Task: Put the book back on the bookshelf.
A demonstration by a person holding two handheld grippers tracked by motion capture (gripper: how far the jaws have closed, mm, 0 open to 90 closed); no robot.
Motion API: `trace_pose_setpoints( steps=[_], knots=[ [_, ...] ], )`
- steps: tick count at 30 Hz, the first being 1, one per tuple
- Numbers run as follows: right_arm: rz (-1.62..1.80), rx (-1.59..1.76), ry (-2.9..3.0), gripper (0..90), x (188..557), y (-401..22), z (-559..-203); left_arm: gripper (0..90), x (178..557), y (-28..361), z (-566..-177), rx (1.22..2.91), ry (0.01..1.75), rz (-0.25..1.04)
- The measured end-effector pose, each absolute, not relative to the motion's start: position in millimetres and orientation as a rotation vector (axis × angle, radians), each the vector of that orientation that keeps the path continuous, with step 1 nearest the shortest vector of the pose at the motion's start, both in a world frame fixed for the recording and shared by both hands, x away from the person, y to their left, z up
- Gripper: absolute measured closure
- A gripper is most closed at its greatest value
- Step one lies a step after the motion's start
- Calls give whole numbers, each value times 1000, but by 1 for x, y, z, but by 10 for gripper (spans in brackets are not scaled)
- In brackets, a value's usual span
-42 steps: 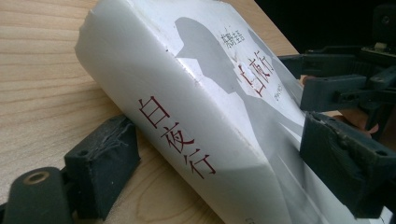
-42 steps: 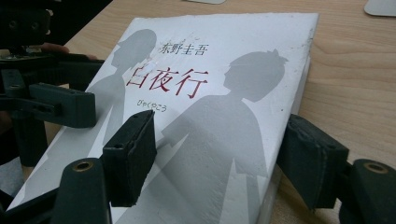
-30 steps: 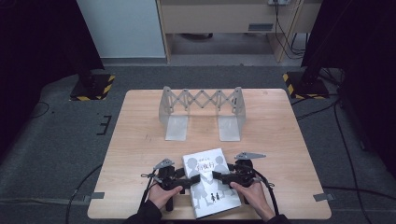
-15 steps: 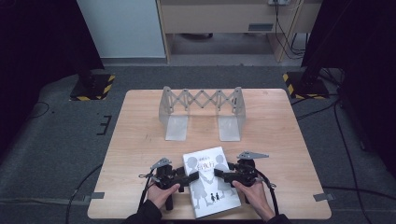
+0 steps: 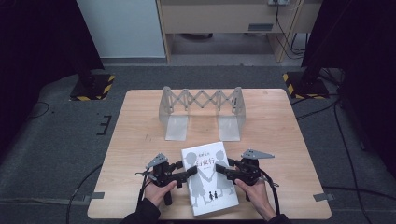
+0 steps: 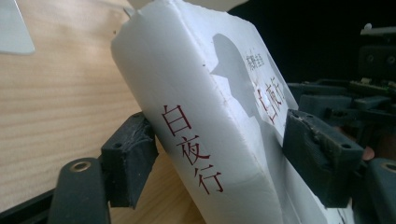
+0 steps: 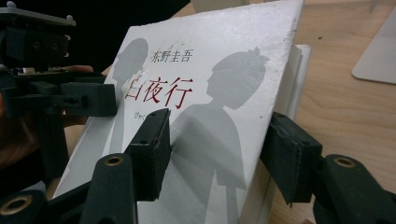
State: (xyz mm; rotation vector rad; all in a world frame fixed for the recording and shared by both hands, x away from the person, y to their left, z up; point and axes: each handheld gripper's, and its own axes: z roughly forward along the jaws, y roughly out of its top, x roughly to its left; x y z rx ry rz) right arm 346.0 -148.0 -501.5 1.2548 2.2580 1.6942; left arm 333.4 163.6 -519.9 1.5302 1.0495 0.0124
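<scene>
A white book (image 5: 210, 179) with grey silhouettes and red characters lies near the table's front edge. My left gripper (image 5: 189, 171) grips its spine side. In the left gripper view one pad sits under the book (image 6: 196, 107) and the other presses on the cover, so the left gripper (image 6: 224, 158) is shut on it. My right gripper (image 5: 223, 170) grips the page-edge side. There one pad presses the cover of the book (image 7: 219, 84) and the other the underside, with the right gripper (image 7: 219, 154) shut on it. Both pairs of jaws have just been closing with the book between them.
A grey metal scissor-type book stand (image 5: 201, 112) with two flat feet stands at the middle back of the wooden table (image 5: 280, 121). Bare wood lies between it and the book. Black posts with yellow-striped bases stand on the floor beyond both far corners.
Both grippers' jaws have narrowed onto the book's two long edges. The hands and the book have stayed in place.
</scene>
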Motion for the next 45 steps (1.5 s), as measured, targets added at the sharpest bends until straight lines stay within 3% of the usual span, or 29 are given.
trace_pose_setpoints(
  steps=[6,36,45],
  knots=[
    [1733,1225,2212,519,345,-153,-496,291,336,162,-514,1525,1034,10],
    [1742,1176,2236,516,345,-146,-498,223,342,141,-527,1535,1008,-118],
    [1762,1209,2238,503,346,-149,-499,342,338,144,-520,1491,1036,-143]
  ],
)
